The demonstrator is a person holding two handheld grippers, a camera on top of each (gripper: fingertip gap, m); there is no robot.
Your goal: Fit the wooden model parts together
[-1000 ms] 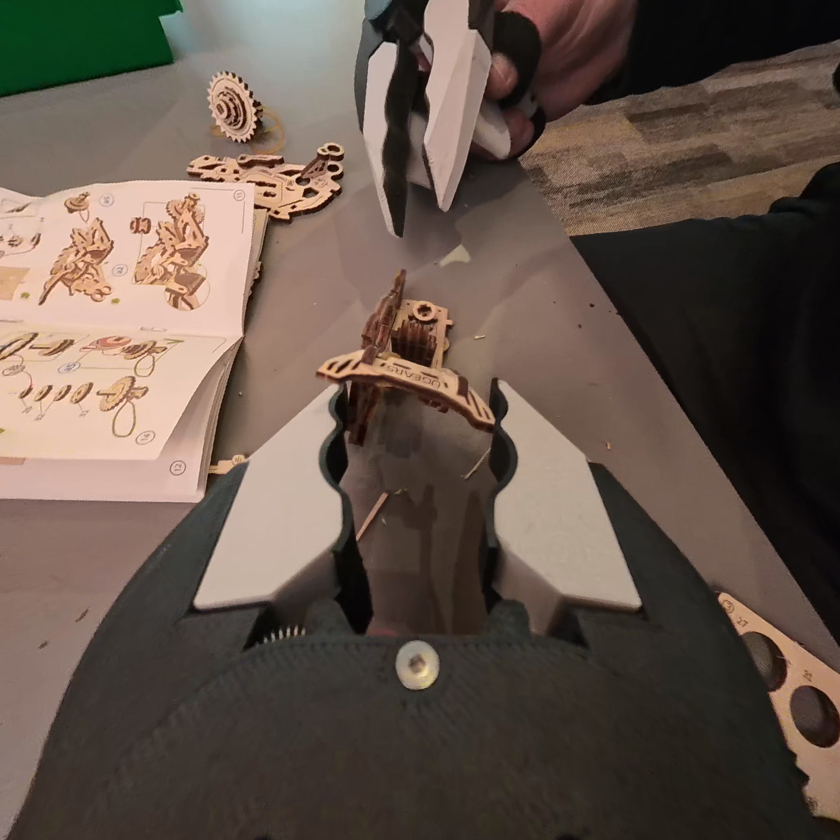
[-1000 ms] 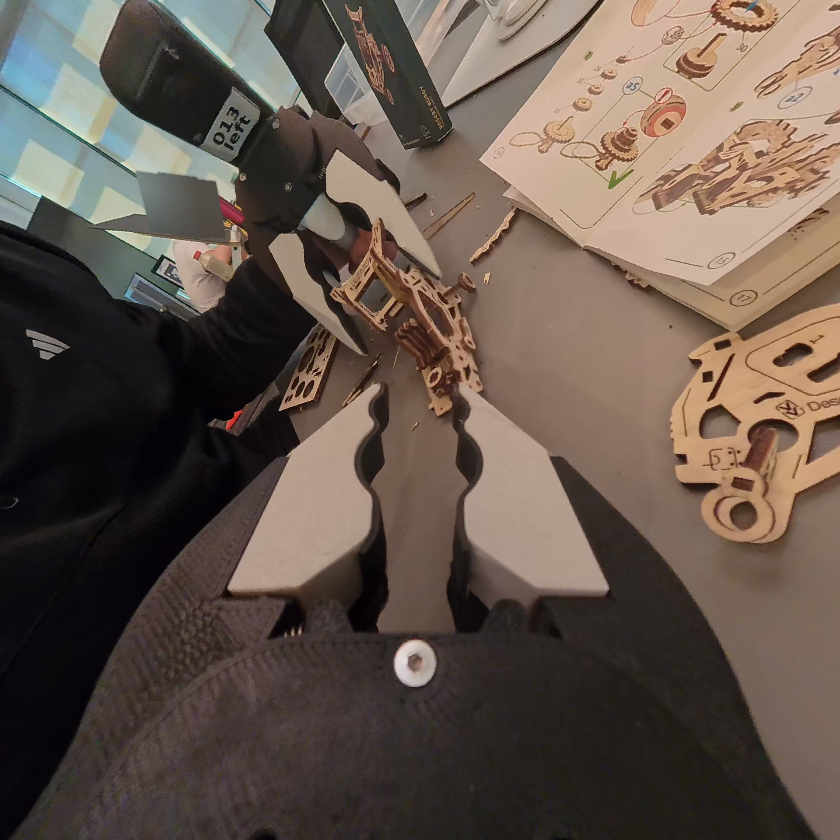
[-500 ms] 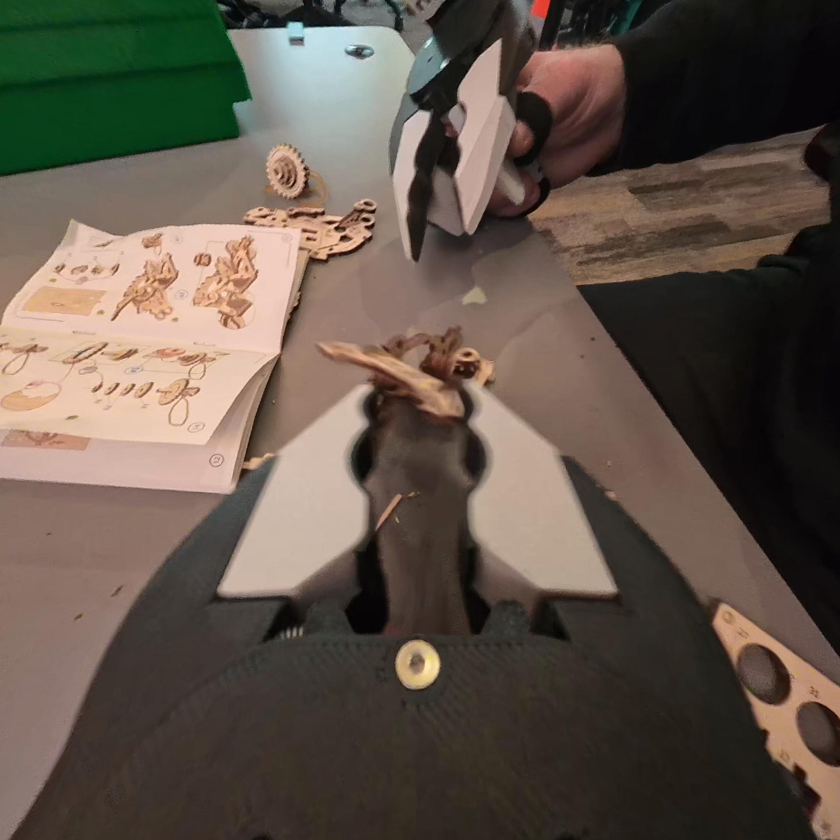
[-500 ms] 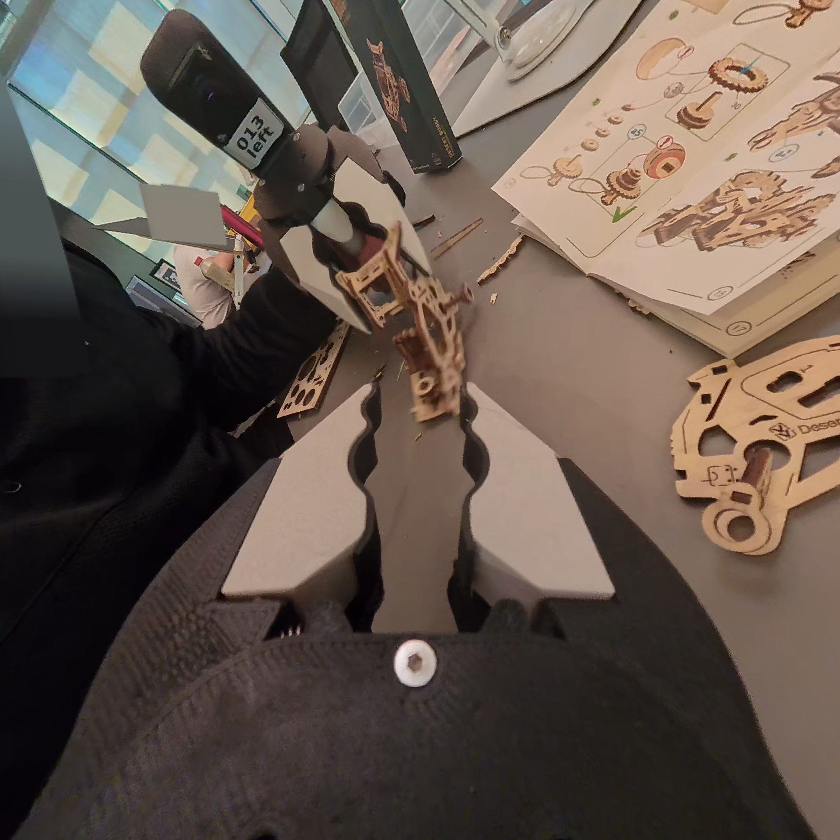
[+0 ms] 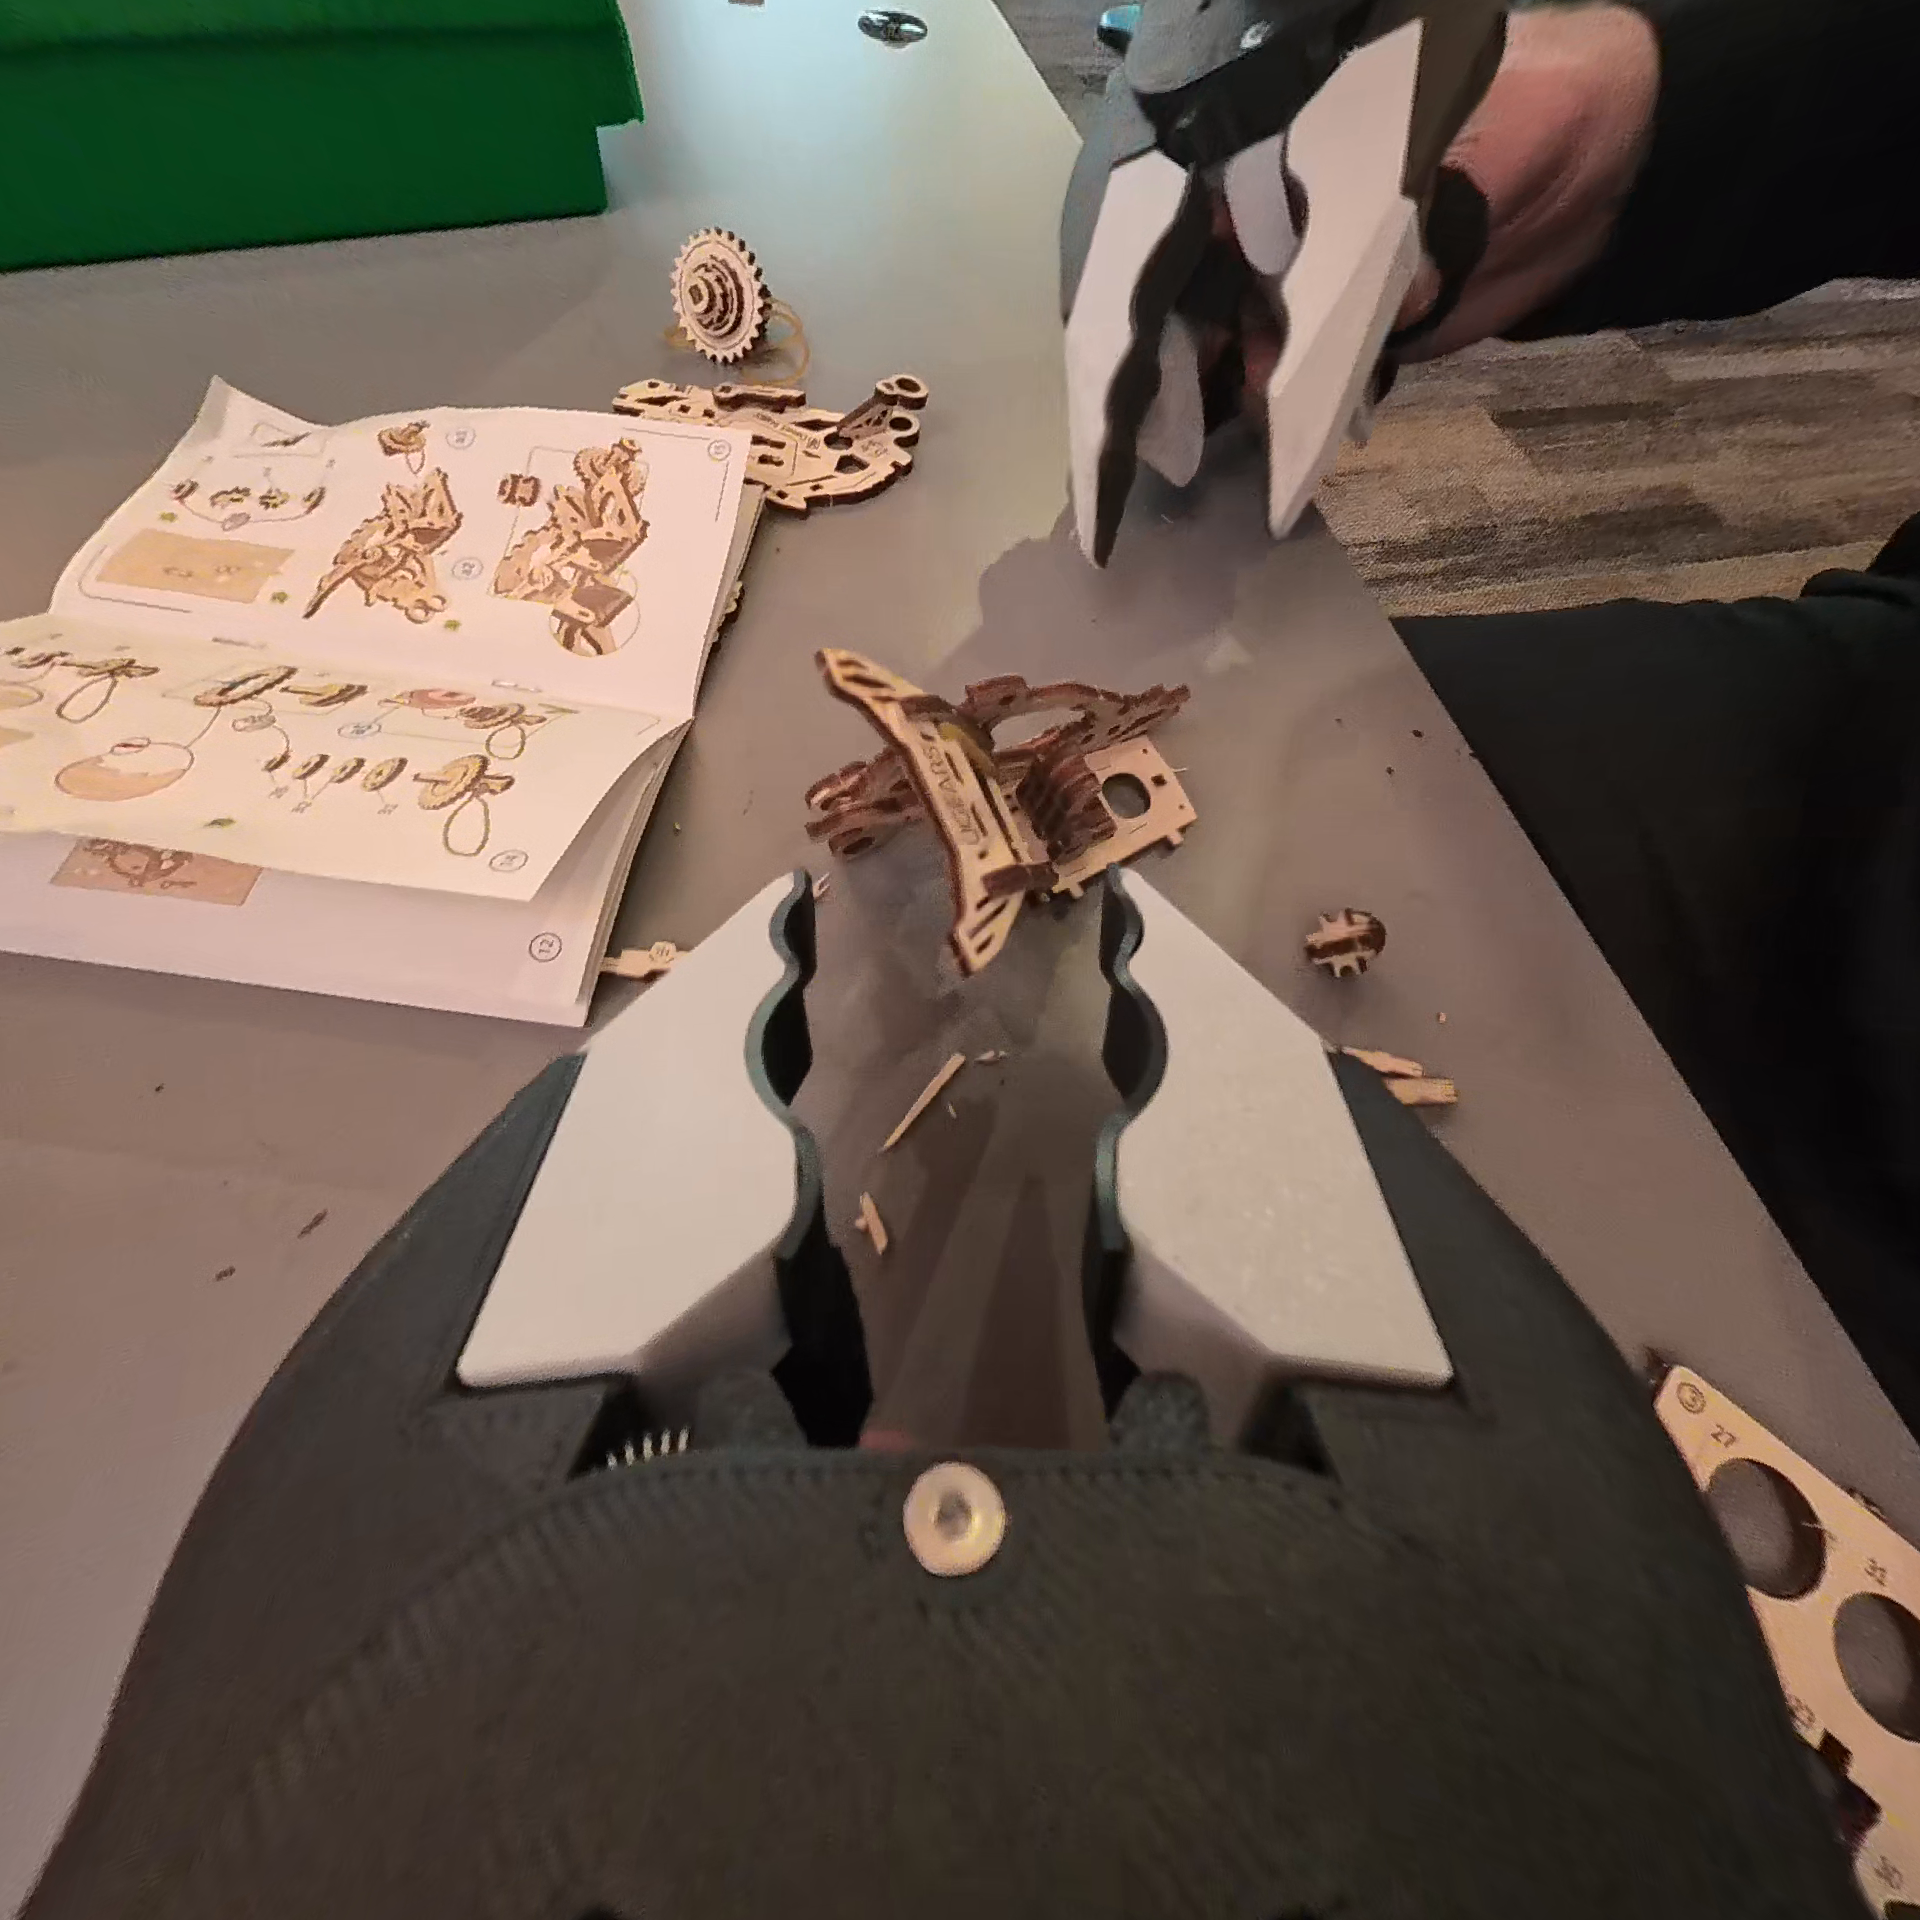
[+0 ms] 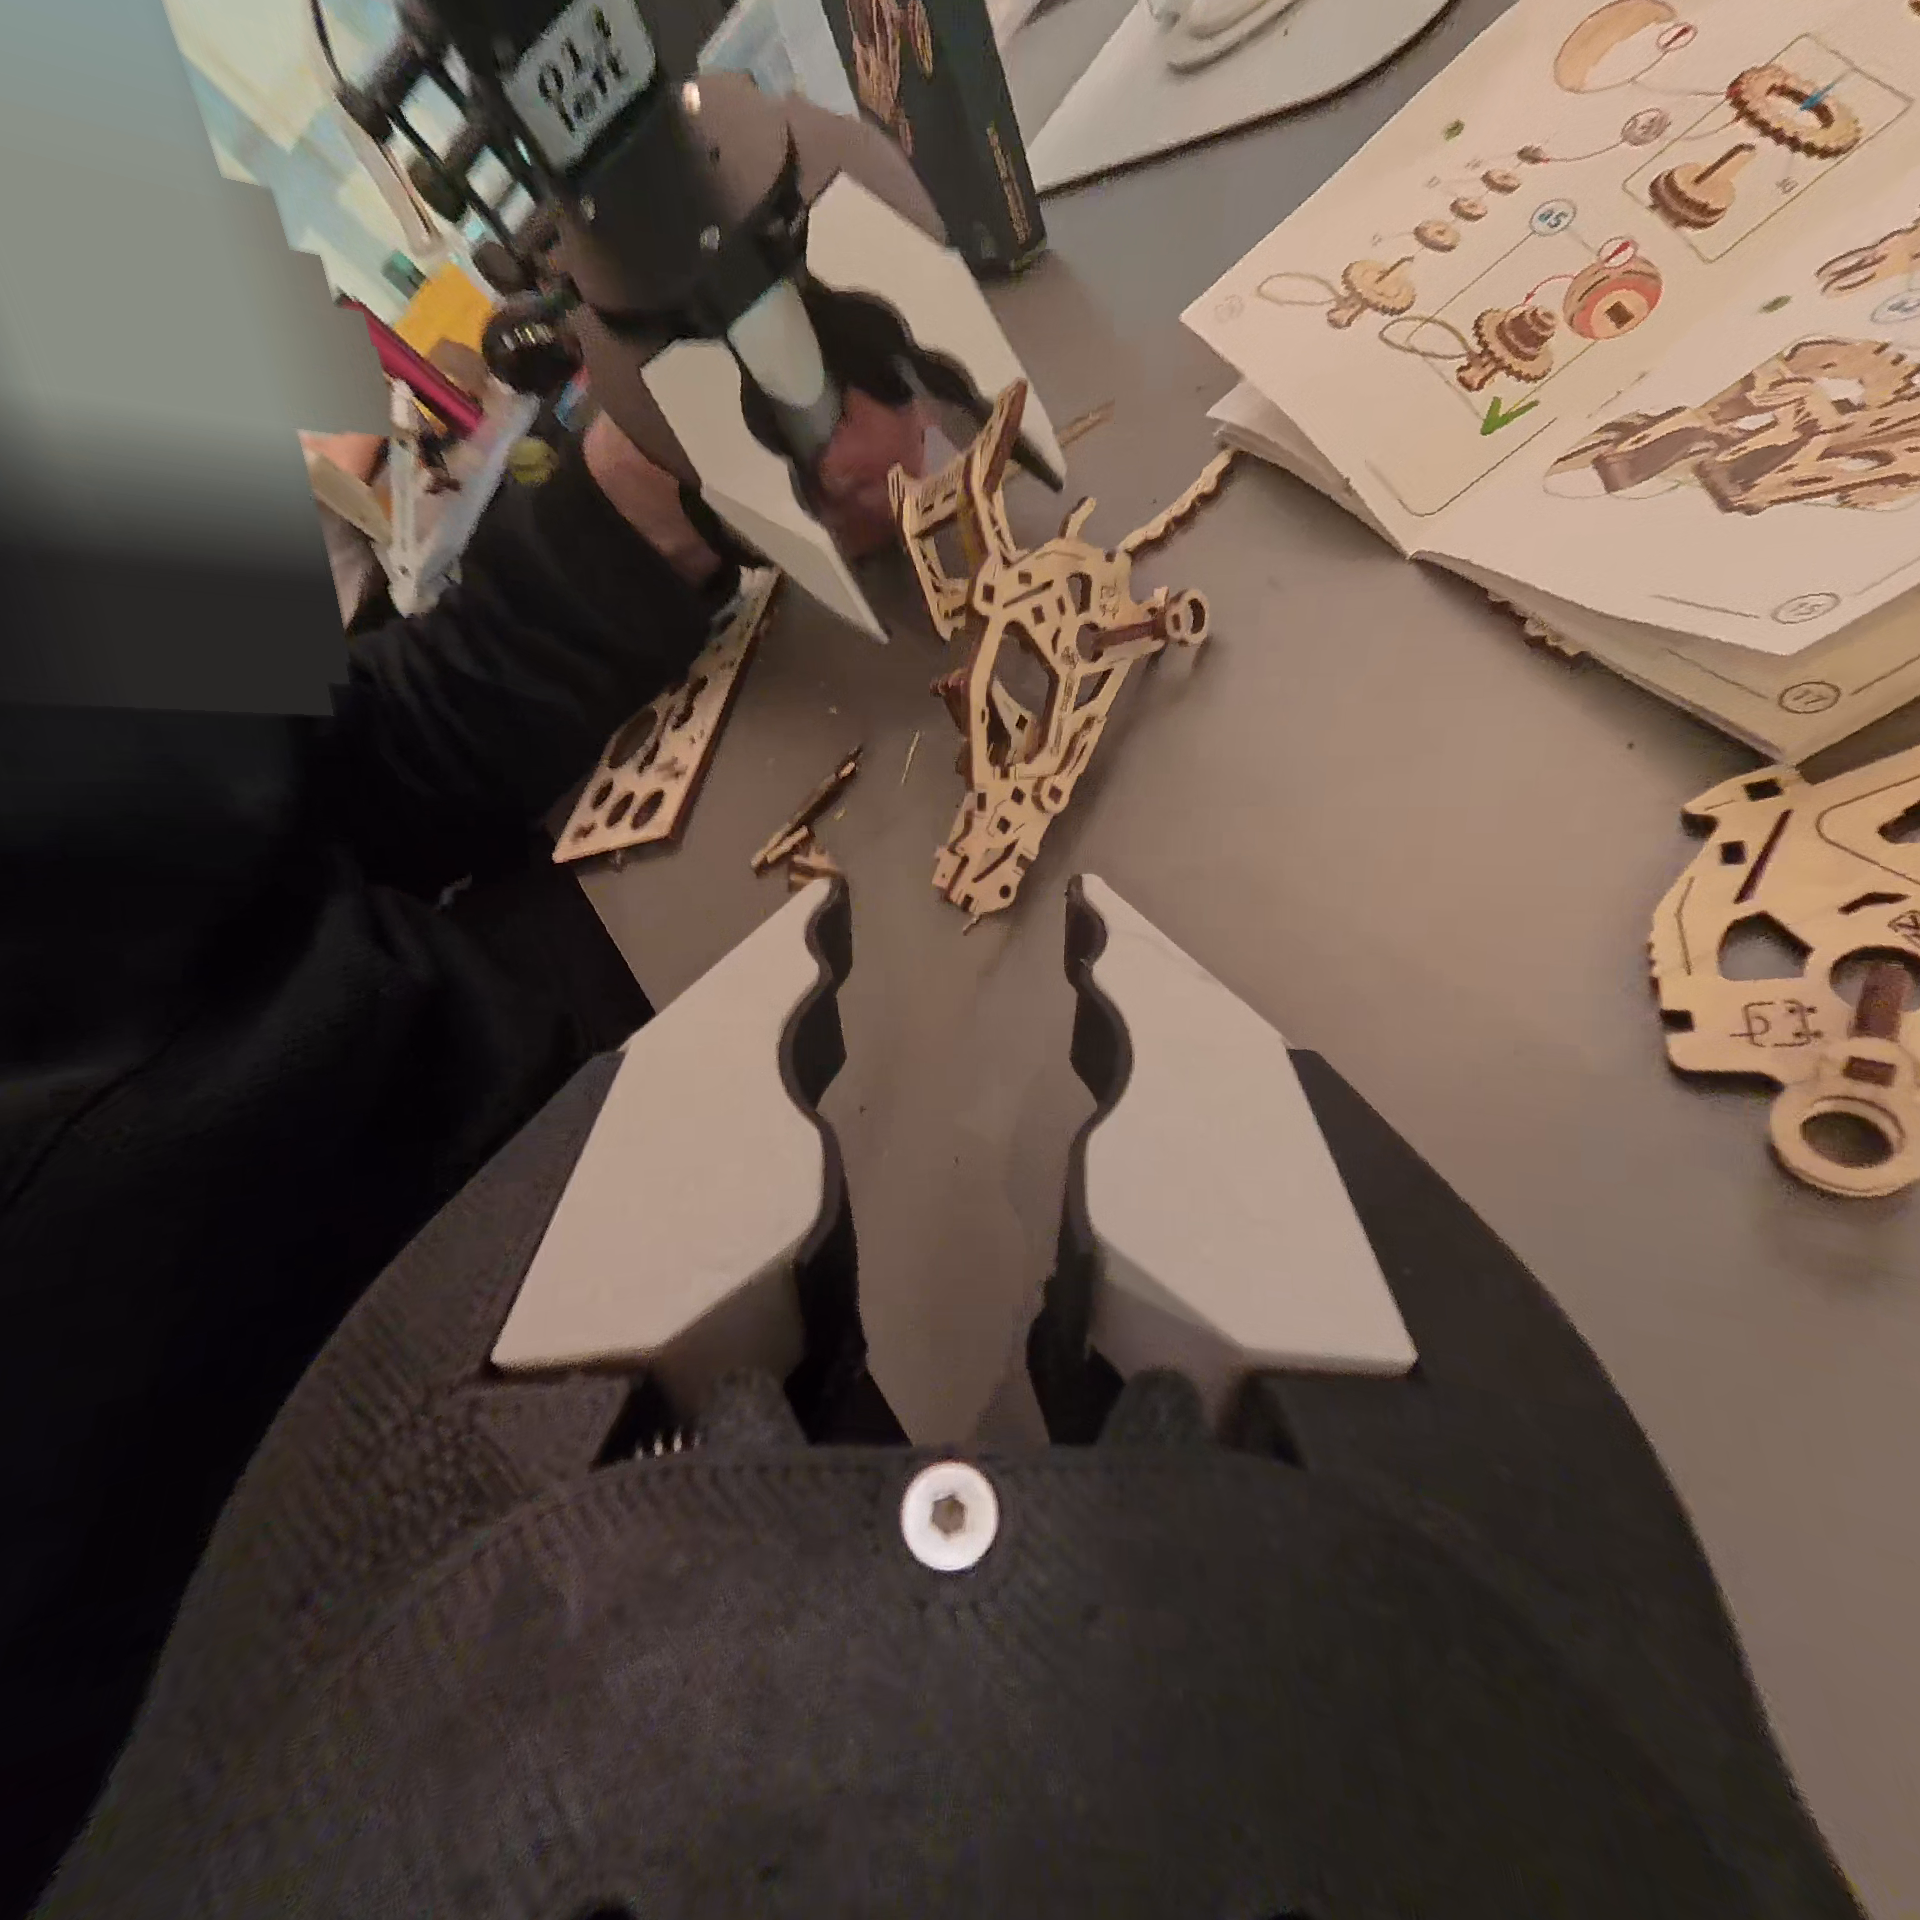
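Note:
The part-built wooden model lies on its side on the grey table, just beyond my left gripper. That gripper is open and empty, and one end of the model's frame reaches toward the gap between its fingertips. My right gripper is also open and empty, just short of the model's other end. In the left wrist view the right gripper hangs above the table behind the model. In the right wrist view the left gripper stands open at the model's far end.
An open instruction booklet lies left of the model. A wooden gear and a flat wooden sub-assembly lie behind it. A small round piece, splinters and a punched sheet lie near the table's right edge. A dark box stands farther off. The gap from one gripper's tips to the other's is roughly 11 cm. Measured from the fingertips, the wooden gear is 15 cm or so from the right gripper and 25 cm from the left.
Half a second ago my left gripper was shut on the model and held it up. It has opened, and the model now lies on the table. The right gripper has opened wider.

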